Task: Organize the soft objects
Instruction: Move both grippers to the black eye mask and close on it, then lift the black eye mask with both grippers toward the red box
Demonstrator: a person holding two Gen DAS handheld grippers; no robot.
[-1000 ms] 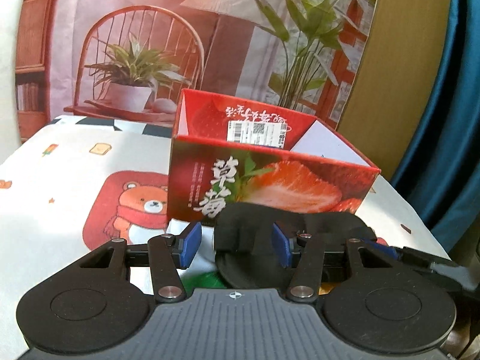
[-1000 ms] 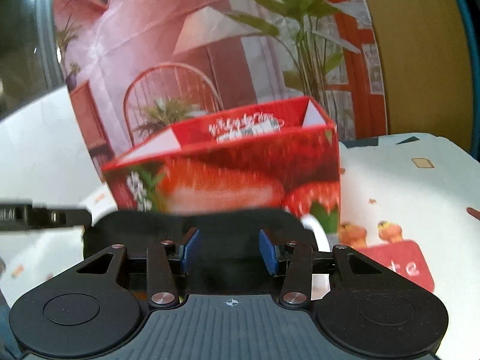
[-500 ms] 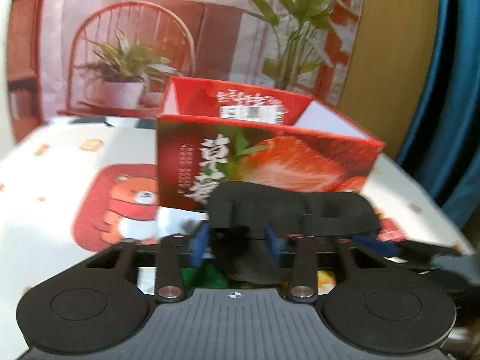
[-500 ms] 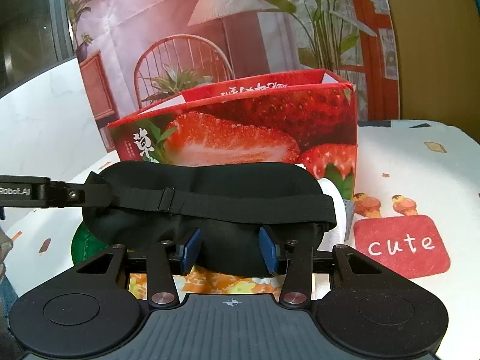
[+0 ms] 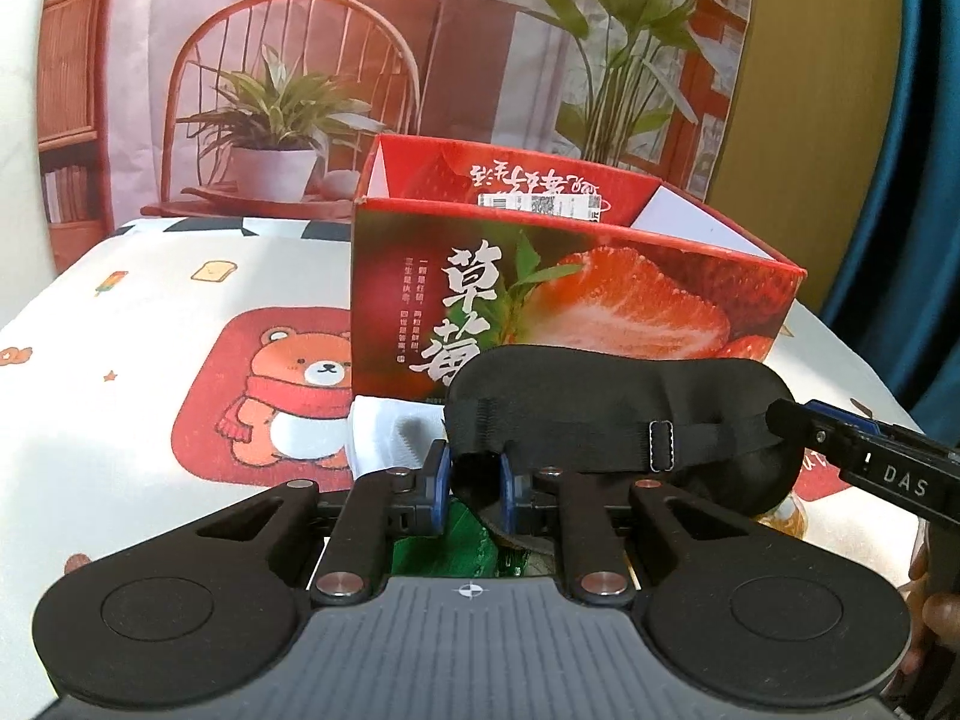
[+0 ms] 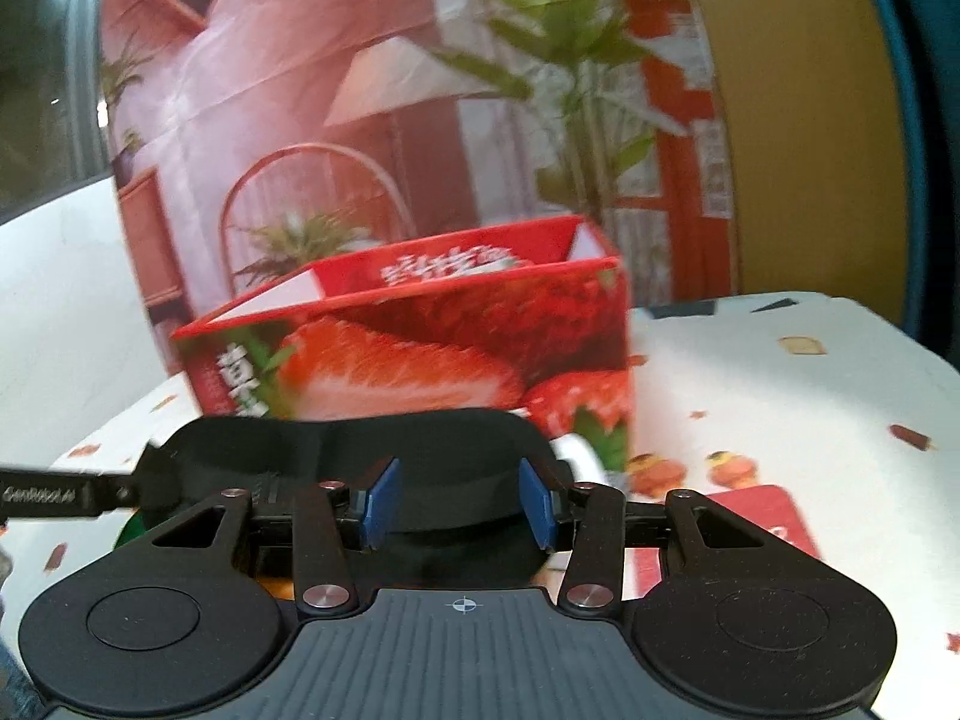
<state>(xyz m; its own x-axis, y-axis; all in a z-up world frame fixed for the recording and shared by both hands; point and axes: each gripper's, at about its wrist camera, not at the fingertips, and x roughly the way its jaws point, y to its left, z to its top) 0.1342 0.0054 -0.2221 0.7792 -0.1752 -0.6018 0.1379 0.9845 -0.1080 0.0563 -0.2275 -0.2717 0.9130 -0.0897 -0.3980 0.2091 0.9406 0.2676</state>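
A black sleep mask (image 5: 606,408) hangs level just in front of the red strawberry box (image 5: 570,288), its strap facing me. My left gripper (image 5: 474,483) is closing, and its blue pads pinch the mask's left end. A finger of the right gripper (image 5: 840,444) meets the mask's right end. In the right wrist view the mask (image 6: 360,450) fills the gap between the pads of my right gripper (image 6: 459,504), which grips it in front of the box (image 6: 420,348). The left gripper's finger (image 6: 60,492) comes in from the left edge.
The box stands open-topped on a white tablecloth (image 5: 150,312) printed with a bear. A white cloth (image 5: 384,432) and something green (image 5: 456,546) lie under the mask. A printed backdrop hangs behind the table and a blue curtain (image 5: 912,180) to the right.
The left gripper's pads have come together on the mask's left end. The mask has risen off the table and now hangs stretched between both grippers.
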